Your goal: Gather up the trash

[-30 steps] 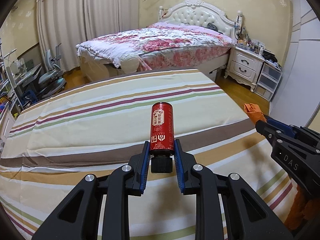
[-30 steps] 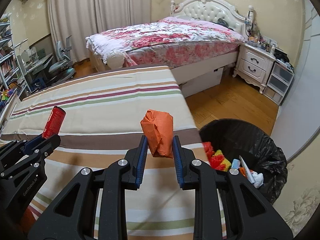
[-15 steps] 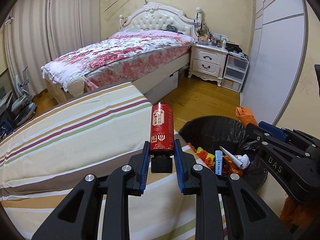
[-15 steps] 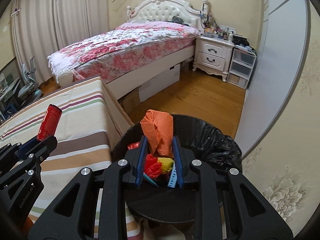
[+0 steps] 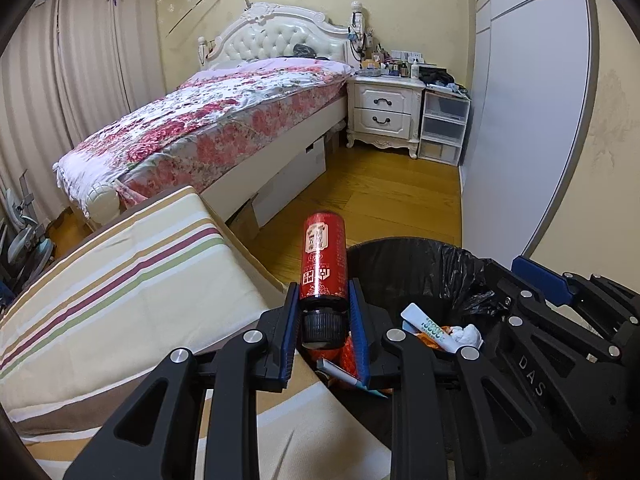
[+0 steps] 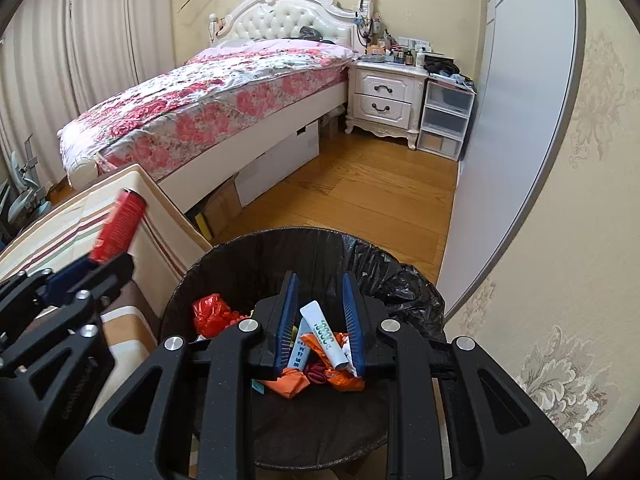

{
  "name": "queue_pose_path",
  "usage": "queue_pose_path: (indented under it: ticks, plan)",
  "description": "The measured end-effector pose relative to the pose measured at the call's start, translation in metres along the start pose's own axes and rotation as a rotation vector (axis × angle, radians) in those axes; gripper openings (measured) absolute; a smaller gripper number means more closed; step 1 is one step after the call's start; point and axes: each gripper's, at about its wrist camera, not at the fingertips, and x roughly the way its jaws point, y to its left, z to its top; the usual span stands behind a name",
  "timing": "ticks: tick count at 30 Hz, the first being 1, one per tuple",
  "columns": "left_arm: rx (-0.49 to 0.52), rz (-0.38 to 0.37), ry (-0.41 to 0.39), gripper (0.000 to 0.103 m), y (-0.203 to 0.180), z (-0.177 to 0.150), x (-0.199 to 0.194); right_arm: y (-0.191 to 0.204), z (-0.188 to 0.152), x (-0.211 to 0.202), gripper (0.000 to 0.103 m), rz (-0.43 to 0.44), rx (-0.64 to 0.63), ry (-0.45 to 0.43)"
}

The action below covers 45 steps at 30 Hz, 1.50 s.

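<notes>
Striped counter (image 5: 120, 292) fills the left of both views; its right edge drops off just beside the black-lined trash bin (image 6: 248, 248).

Left claw (image 5: 324, 332): blue pads closed on the red bottle (image 5: 323, 264). Grip sits at the bottle's lower body just above its black ribbed cap, cap end toward the camera, far end pointing away and slightly up. Bottle is a slim red cylinder with a pale label panel and white characters, glossy, undented. In the left wrist view it hangs over the counter's right edge, at the near-left rim of the bin. In the right wrist view the same bottle (image 6: 119, 226) shows blurred at left, over the counter edge, left of the bin.

Right claw (image 6: 318, 320): pads stand a narrow gap apart with nothing between them; the opening looks straight down into the bin. It hovers above the bin's middle. From the left wrist view its black frame (image 5: 560, 320) sits over the bin's right side.

Bin contents, left to right: crumpled red wrapper (image 6: 212, 314), orange crumpled paper (image 6: 294, 382) low in the pile, white tube (image 6: 326, 334) lying diagonally across it, white paper wad (image 5: 466, 334).

Wooden floor (image 6: 360, 196) behind the bin; bed (image 6: 208, 96) beyond.
</notes>
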Motion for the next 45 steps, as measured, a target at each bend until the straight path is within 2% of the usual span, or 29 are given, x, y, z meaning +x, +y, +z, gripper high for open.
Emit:
queue_pose_path:
  ticks: [3, 4, 8, 9, 11, 16, 23, 28, 45]
  plan:
    - [-0.001, 0.015, -0.003, 0.046, -0.002, -0.002, 0.002, -0.003, 0.001, 0.000, 0.024, -0.007, 0.010, -0.005]
    - [-0.004, 0.019, -0.006, 0.049, -0.003, -0.003, 0.000, -0.004, 0.001, 0.000, 0.025, -0.008, 0.015, -0.005]
    - [-0.010, 0.035, -0.004, 0.057, 0.000, -0.005, 0.002, -0.004, 0.001, 0.000, 0.027, -0.011, 0.019, -0.006]
    - [-0.014, 0.036, -0.004, 0.058, 0.001, -0.006, 0.001, -0.004, 0.001, -0.001, 0.029, -0.013, 0.020, -0.007]
    - [-0.023, 0.041, -0.004, 0.064, 0.004, -0.006, 0.000, -0.005, 0.001, -0.002, 0.040, -0.020, 0.022, -0.016]
    - [-0.050, 0.059, -0.008, 0.071, 0.009, -0.007, -0.004, -0.005, 0.001, -0.006, 0.045, -0.022, 0.020, -0.019]
    - [-0.079, 0.095, -0.033, 0.076, 0.018, -0.017, -0.025, 0.002, -0.005, -0.028, 0.061, -0.025, -0.002, -0.056]
    - [-0.113, 0.124, -0.053, 0.079, 0.029, -0.030, -0.050, 0.012, -0.015, -0.049, 0.067, -0.012, -0.038, -0.076]
    - [-0.186, 0.197, -0.100, 0.081, 0.052, -0.072, -0.123, 0.032, -0.042, -0.117, 0.072, 0.052, -0.114, -0.144]
